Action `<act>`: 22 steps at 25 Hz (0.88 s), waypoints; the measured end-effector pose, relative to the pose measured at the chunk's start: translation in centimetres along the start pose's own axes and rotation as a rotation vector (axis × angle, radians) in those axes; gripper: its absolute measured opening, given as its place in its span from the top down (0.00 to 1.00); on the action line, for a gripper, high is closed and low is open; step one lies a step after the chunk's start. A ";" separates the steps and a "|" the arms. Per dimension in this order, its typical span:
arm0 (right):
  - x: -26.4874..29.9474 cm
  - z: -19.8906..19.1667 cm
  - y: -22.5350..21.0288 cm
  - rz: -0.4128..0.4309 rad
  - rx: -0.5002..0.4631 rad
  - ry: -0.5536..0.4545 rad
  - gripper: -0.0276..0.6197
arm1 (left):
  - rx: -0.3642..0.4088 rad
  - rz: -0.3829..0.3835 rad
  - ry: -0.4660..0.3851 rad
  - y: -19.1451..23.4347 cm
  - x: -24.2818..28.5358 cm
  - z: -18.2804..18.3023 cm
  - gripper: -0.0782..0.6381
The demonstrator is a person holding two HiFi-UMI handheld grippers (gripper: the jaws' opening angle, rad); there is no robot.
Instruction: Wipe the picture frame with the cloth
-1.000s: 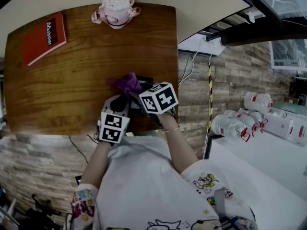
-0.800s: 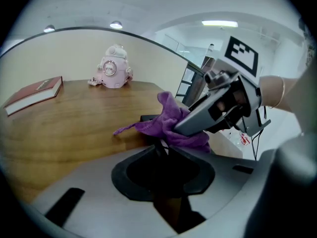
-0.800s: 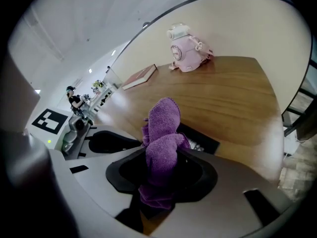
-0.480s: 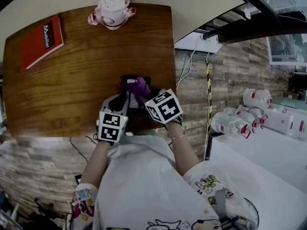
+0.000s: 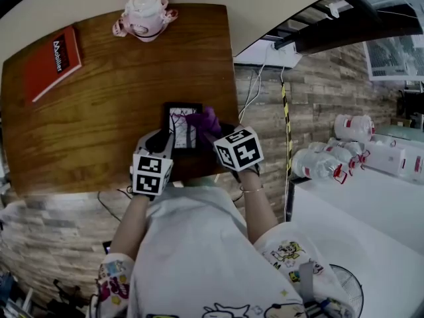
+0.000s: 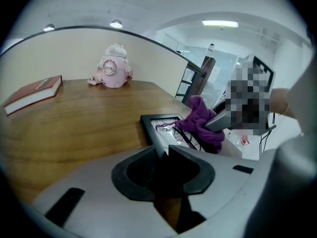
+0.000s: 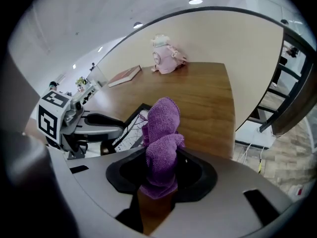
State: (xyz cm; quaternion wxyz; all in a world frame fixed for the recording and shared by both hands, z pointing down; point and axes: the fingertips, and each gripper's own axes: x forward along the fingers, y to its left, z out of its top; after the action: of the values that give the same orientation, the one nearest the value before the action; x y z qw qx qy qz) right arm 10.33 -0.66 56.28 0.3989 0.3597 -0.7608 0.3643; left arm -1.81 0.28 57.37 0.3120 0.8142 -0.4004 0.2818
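Observation:
A black picture frame with a white branch print sits on the wooden table near its front right corner. My left gripper is shut on the frame's near edge, and that edge runs in between the jaws. A purple cloth is bunched in my right gripper, which is shut on it. The cloth rests at the frame's right side. In the right gripper view the cloth stands up from the jaws and hides part of the frame; my left gripper shows at the left.
A red book lies at the table's far left. A pink toy-like pot stands at the far edge. The table's right edge is close beside the frame. Off the table to the right lie several bottles and cables.
My right gripper has carried the cloth rightward across the frame, from its upper left to its right side, baring the print. My left gripper has kept still on the frame.

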 end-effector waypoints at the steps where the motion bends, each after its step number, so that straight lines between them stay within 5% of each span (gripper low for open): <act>1: -0.1 -0.2 -0.2 -0.005 0.003 0.000 0.75 | 0.000 0.000 0.000 -0.1 0.0 0.0 0.77; 9: -2.7 0.4 0.7 0.028 0.036 -0.121 0.75 | -0.005 -0.005 0.005 0.0 0.1 -0.1 0.77; 16: -5.3 2.9 6.3 0.226 0.187 -0.333 0.75 | 0.000 -0.010 -0.002 0.2 0.3 -0.3 0.77; 22: -3.3 2.4 9.8 0.393 0.412 -0.346 0.75 | -0.017 -0.022 0.008 0.1 0.2 -0.2 0.77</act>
State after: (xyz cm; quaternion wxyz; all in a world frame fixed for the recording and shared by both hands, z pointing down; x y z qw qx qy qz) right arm 2.70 2.77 49.77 0.1046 0.3355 -0.7826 0.5138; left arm -1.83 0.25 57.63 0.3237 0.8146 -0.3927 0.2782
